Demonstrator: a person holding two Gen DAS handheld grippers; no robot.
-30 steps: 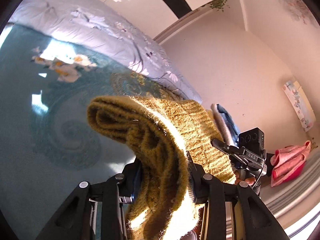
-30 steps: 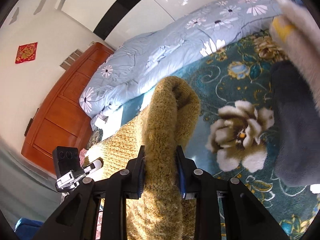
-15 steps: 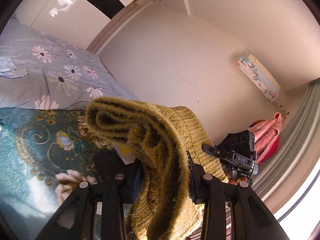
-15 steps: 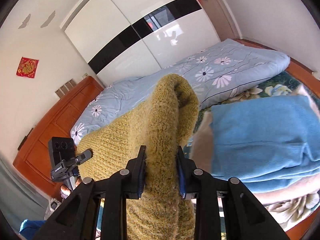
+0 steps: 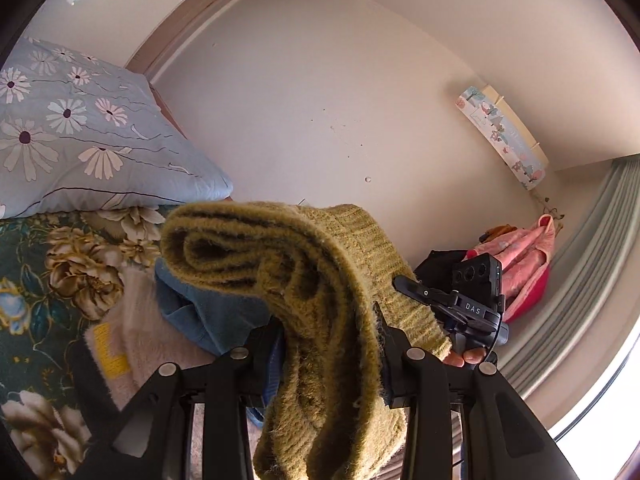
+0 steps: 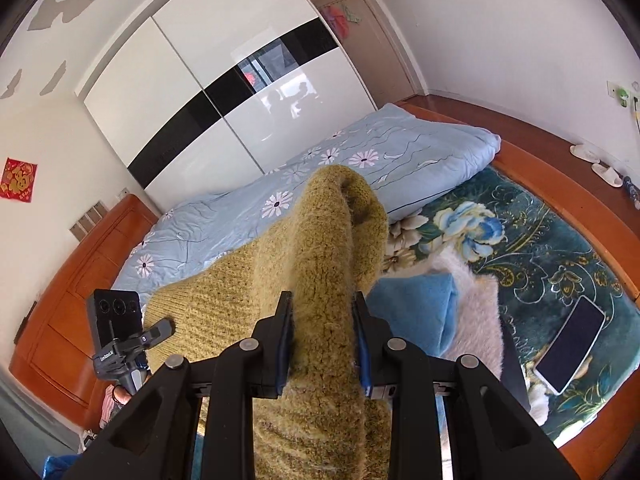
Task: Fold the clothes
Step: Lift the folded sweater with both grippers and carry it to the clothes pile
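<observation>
Both grippers are up in the air over the bed and each one has a firm bite on the same mustard-yellow knitted sweater (image 5: 320, 304): the left gripper (image 5: 328, 344) has its jaws clamped on a thick folded bundle of the knit, which bulges out ahead of the fingers in a fat roll and hangs down between them, and the right gripper (image 6: 322, 340) is pinching another fold, the wool squeezed narrow between its blue pads (image 6: 286, 344) and rising in a hump beyond them. The sweater spans the gap between the two tools, held clear of the teal floral bedspread (image 6: 552, 248). Below it on the bedspread lies a blue folded garment (image 6: 420, 312) resting on a pale fluffy garment (image 6: 476, 312), just beside the light-blue daisy-print duvet (image 6: 400, 160). A phone (image 6: 570, 344) lies face up on the bedspread near the bed's edge, and white slippers (image 6: 596, 162) sit on the floor by the wall
</observation>
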